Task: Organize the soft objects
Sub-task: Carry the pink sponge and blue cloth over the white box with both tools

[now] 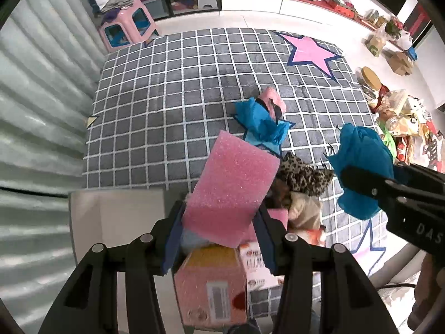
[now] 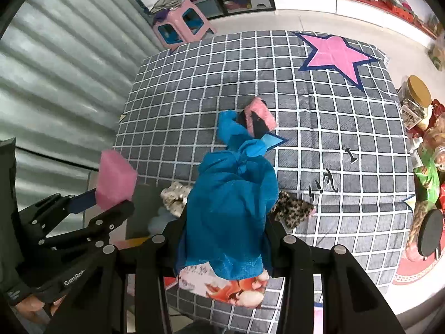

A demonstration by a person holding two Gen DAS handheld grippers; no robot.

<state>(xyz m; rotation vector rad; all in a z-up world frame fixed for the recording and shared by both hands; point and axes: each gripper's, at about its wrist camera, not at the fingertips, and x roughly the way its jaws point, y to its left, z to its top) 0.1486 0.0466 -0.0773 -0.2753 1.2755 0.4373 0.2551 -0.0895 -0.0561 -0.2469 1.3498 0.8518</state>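
pink foam blocks (image 1: 232,186): 1 | blue cloth bundles (image 2: 230,211): 2 | leopard-print items (image 1: 304,176): 1 | pink stools (image 1: 126,25): 1

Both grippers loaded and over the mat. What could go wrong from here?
1. The left gripper pinches the pink foam block only at its lower end; most of it sticks out, so it may pivot or slip.
2. The blue cloth in the right gripper hangs loose and could snag the leopard-print pieces below.
3. The two grippers are close together; a collision seems possible.
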